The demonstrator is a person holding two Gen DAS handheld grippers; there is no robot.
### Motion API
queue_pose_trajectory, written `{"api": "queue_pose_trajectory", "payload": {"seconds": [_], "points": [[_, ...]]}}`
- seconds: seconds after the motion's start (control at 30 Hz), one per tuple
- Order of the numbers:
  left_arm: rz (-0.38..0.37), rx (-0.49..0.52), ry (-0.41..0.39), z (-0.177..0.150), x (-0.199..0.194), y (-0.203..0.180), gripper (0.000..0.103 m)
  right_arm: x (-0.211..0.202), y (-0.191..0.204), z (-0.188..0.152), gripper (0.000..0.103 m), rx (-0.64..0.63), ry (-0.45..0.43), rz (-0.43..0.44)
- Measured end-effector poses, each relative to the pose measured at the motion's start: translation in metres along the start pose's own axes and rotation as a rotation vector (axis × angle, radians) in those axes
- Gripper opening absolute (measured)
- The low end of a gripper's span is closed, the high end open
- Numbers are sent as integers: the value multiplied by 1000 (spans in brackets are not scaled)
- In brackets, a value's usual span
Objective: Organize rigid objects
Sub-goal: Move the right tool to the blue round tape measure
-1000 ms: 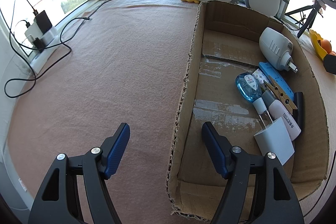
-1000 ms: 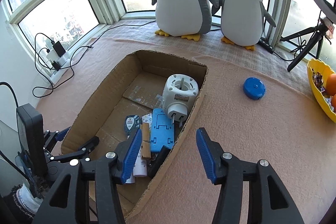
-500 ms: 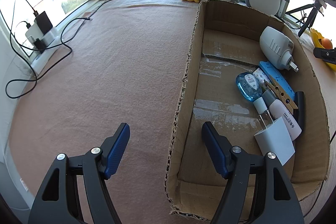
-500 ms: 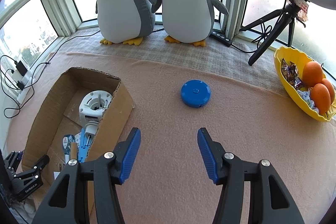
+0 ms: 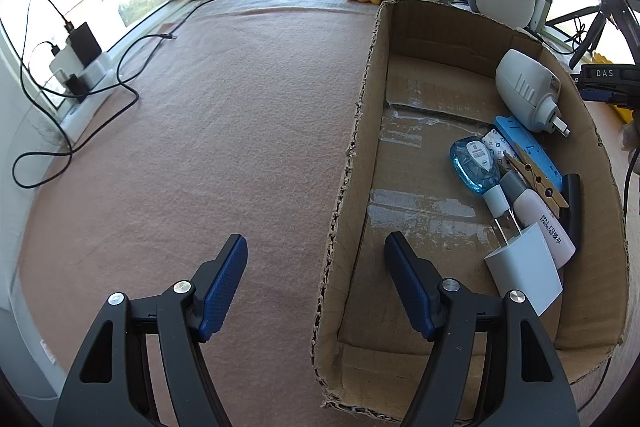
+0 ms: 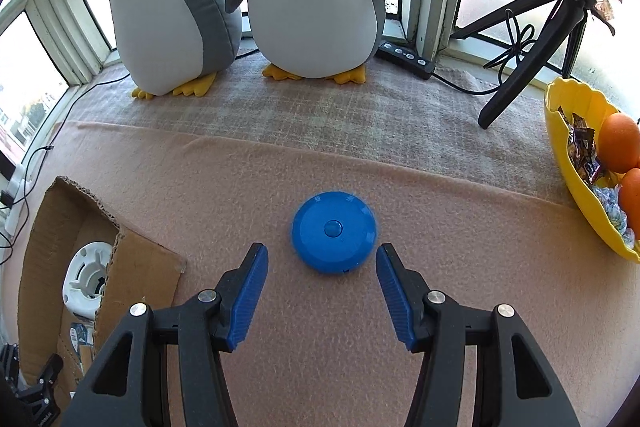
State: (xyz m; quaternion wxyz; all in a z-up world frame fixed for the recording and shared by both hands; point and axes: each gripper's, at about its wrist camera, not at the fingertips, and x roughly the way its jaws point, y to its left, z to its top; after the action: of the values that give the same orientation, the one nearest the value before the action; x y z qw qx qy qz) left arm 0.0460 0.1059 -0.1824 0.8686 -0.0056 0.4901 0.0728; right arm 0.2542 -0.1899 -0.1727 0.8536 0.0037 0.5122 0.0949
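The round blue plastic disc with a centre button (image 6: 334, 231), likely a tape measure, lies flat on the pink felt mat (image 6: 320, 347) well clear of the open brown cardboard box (image 5: 472, 187), just ahead of the right gripper (image 6: 322, 293), whose jaws stand apart and empty. It looks light, stiff and smooth-sided, so the pads should probably close across its rim at the widest line, squarely, or it may squirt out. The left gripper (image 5: 316, 277) straddles the box's near wall with jaws released, holding nothing.
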Motion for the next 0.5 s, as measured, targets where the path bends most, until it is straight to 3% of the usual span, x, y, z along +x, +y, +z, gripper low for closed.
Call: {"api": "queue_pose_trajectory", "payload": {"seconds": [0.4,0.5], "points": [[0,-1,1,1,0,0,72,22,5,9,52,-35,29,-46],[0,-1,1,1,0,0,72,22,6,10,46,-42,30,-56]]}}
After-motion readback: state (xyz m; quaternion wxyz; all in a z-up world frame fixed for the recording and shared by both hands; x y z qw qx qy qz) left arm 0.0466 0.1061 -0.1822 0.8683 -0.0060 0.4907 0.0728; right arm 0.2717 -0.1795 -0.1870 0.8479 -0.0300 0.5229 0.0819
